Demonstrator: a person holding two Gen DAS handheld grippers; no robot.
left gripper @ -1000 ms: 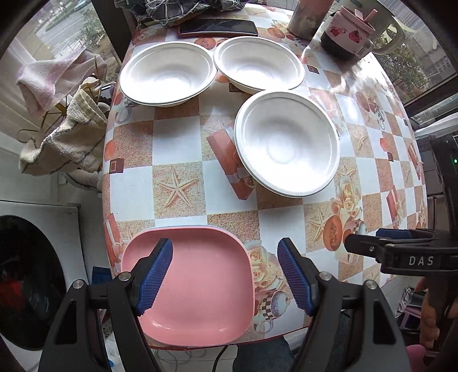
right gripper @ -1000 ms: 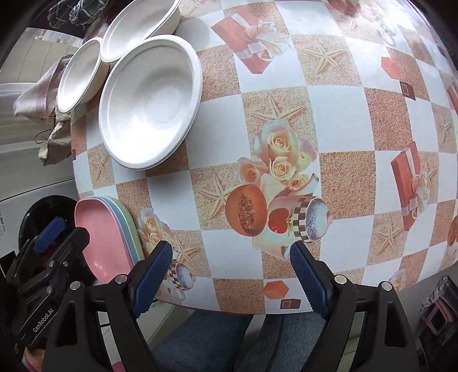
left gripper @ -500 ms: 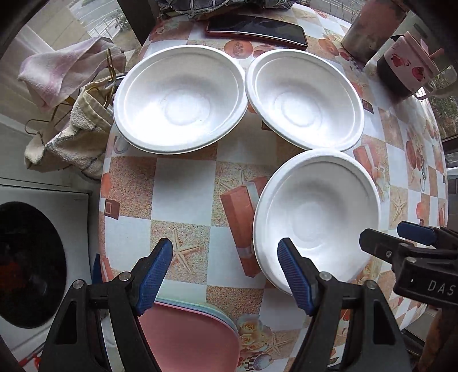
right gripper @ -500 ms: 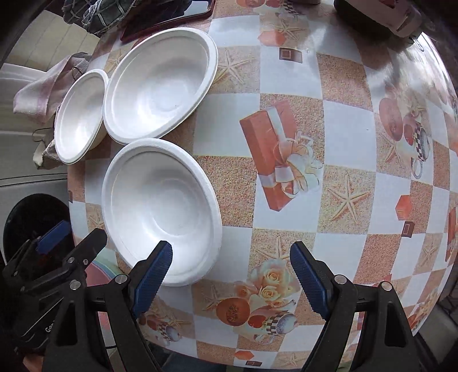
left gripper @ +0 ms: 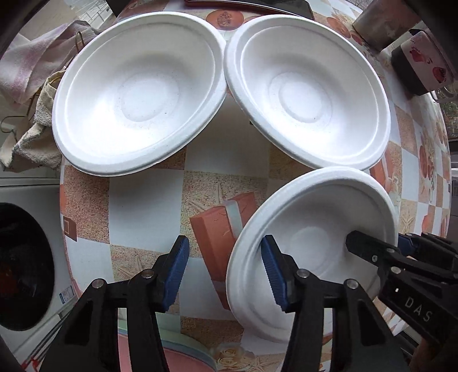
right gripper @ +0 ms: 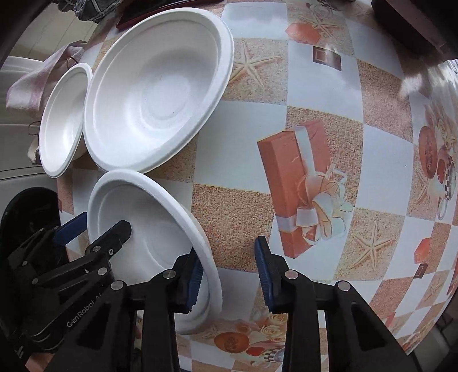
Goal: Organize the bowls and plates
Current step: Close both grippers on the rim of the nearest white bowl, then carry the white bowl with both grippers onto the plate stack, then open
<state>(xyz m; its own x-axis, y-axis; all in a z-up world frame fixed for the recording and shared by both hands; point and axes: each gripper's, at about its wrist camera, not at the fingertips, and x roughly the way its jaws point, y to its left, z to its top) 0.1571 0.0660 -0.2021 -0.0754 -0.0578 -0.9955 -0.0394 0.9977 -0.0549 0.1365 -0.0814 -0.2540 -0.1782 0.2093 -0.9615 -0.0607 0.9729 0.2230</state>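
Observation:
Three white bowls stand on the patterned table. The near bowl (left gripper: 312, 243) (right gripper: 148, 229) lies between my two grippers. My left gripper (left gripper: 224, 271) is open and straddles its left rim, right finger inside the bowl. My right gripper (right gripper: 229, 274) is open and straddles its right rim, left finger inside. Two more bowls stand behind: a far left one (left gripper: 137, 94) (right gripper: 61, 120) and a far right one (left gripper: 306, 88) (right gripper: 157, 91). A stack of pink plates (left gripper: 183, 357) shows at the table's near edge under my left gripper.
A phone (left gripper: 246, 4), a brown cup (left gripper: 380, 25) and a white mug with red prints (left gripper: 423, 63) stand at the back. Towels (left gripper: 31, 94) hang off the table's left side above a washing machine (left gripper: 23, 266).
Both grippers moved forward and down from the pink plates to the near bowl. Each one now has a finger inside it. Both have narrowed but stay open.

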